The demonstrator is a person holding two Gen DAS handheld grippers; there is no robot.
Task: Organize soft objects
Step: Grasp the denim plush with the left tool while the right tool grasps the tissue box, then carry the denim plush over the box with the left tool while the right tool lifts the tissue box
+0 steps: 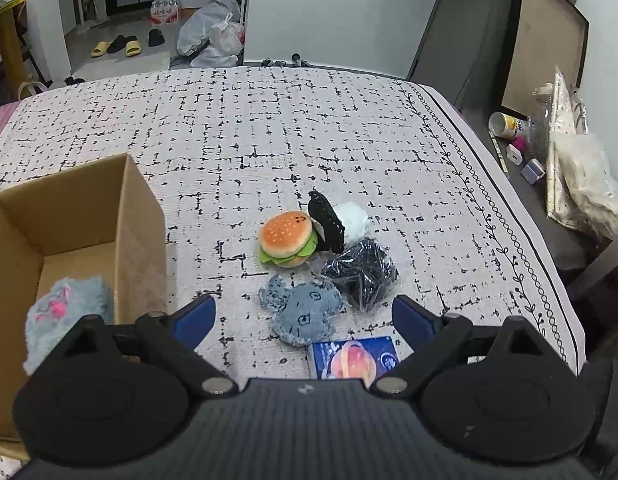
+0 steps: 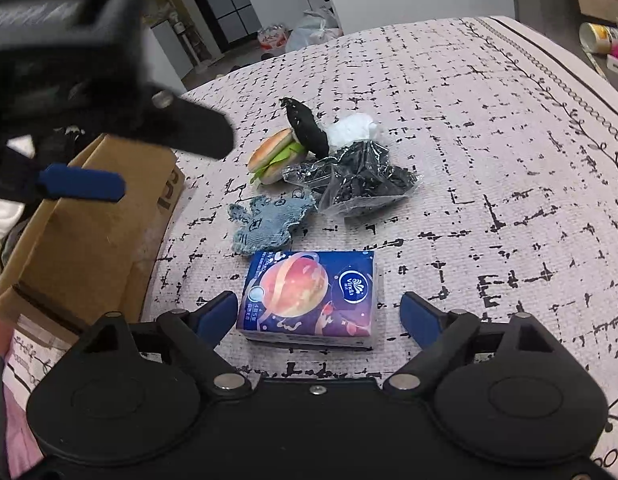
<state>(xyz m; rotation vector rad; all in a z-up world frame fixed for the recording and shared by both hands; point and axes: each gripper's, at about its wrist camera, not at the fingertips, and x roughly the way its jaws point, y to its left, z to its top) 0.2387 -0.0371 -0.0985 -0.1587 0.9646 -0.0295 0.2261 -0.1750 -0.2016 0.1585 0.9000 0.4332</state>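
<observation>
**Right gripper lining up on tissue pack, box waiting on the left**

Right gripper (image 2: 319, 314) is hanging low over the bed (image 2: 489, 128) with jaws spread wide, holding nothing. The blue tissue pack (image 2: 309, 300) is lying flat straight ahead of it, sitting between the two blue pads; left pad is looking just beside or touching the pack's left edge, right pad apart from it. Pack's long axis is running roughly away from the camera, so the jaws are spanning its short width. That is likely the next grab, and the right side is clearly the nearer one.

Left gripper (image 1: 305, 316) is hovering higher, also released and empty, pointing toward the denim plush (image 1: 303, 314), with the tissue pack (image 1: 355, 356) peeking out under its right finger.

Remaining loose items are clustering beyond the pack: burger plush (image 1: 286, 239), black sock (image 1: 327, 224) leaning on a white soft bundle (image 1: 353, 220), and a black item in a clear bag (image 1: 363, 274); contents of the bag are hard to tell, probably fabric.

Cardboard box (image 1: 141, 216) is sitting left of the cluster, open, with a grey fluffy plush (image 1: 69, 312) already lying inside. From the right gripper, the box (image 2: 89, 232) is lying to the left, past the left gripper.
</observation>
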